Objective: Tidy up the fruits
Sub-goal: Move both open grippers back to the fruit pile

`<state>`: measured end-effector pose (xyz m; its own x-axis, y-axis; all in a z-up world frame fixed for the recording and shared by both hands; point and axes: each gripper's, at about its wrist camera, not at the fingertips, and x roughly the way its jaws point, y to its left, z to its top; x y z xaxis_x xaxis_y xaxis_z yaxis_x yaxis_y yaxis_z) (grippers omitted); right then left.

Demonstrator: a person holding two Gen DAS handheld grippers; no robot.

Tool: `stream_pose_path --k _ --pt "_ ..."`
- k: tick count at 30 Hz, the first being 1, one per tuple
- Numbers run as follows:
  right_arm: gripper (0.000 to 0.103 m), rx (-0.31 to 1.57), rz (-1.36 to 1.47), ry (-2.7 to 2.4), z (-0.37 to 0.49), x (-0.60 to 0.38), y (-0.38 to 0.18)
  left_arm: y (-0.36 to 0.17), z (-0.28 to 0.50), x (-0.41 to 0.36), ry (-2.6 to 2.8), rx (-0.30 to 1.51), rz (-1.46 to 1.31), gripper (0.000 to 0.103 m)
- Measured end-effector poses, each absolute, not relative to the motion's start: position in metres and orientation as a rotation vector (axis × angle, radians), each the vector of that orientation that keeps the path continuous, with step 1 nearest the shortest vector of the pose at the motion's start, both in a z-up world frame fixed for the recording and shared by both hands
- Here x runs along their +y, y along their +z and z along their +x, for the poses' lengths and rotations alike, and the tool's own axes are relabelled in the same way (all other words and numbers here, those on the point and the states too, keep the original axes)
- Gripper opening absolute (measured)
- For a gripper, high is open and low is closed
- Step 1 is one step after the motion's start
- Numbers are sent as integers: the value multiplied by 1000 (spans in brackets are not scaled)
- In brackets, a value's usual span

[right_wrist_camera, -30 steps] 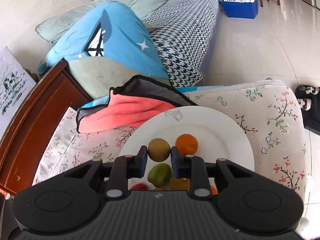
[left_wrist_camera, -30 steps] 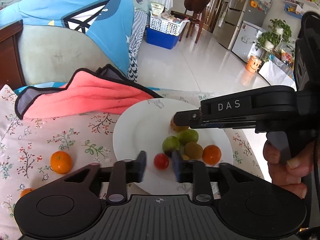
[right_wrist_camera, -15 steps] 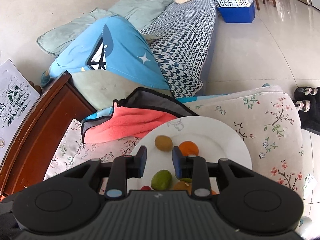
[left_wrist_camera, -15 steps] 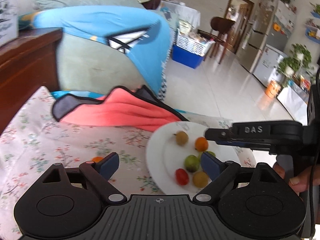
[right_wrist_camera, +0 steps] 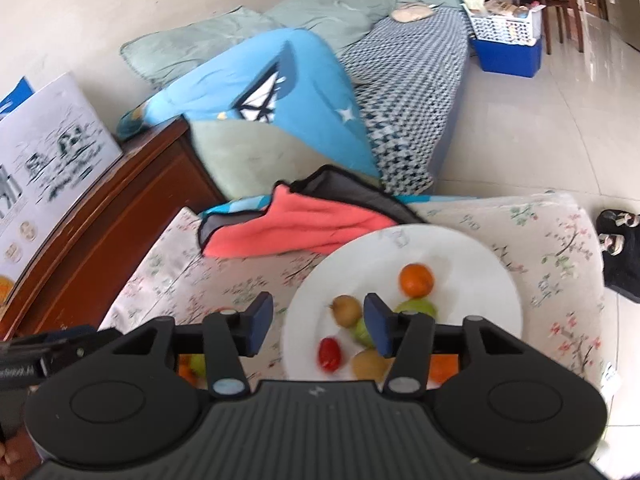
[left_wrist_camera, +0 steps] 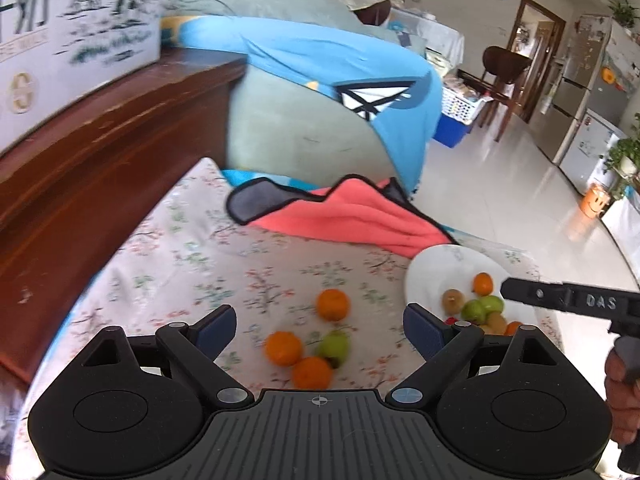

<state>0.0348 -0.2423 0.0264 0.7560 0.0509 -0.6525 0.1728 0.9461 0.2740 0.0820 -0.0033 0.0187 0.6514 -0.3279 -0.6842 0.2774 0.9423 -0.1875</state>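
Four loose fruits lie on the floral cloth directly ahead of the wide-open left gripper (left_wrist_camera: 319,328): three oranges (left_wrist_camera: 333,305) and one green fruit (left_wrist_camera: 334,347), the nearer three touching in a cluster. The white plate (right_wrist_camera: 472,248) lies ahead of the right gripper (right_wrist_camera: 319,324), carrying an orange (right_wrist_camera: 416,279), green fruits (right_wrist_camera: 418,306), brown kiwis (right_wrist_camera: 346,310) and a red tomato (right_wrist_camera: 329,354).

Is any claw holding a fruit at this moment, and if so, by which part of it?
Nothing is held. The left claw is open above the loose fruits on the cloth, and the right claw is open over the plate.
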Motion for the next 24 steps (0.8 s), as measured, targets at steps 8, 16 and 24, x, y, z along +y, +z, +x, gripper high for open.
stream_pose_path --k 8,16,24 --pt "52 766 288 35 19 -203 15 5 83 8 -276 870 -39 92" --pt "52 863 187 186 15 -162 -13 -14 89 3 -195 943 22 92" --pt "52 918 84 266 20 -125 -37 -23 94 7 -162 1003 -6 92"
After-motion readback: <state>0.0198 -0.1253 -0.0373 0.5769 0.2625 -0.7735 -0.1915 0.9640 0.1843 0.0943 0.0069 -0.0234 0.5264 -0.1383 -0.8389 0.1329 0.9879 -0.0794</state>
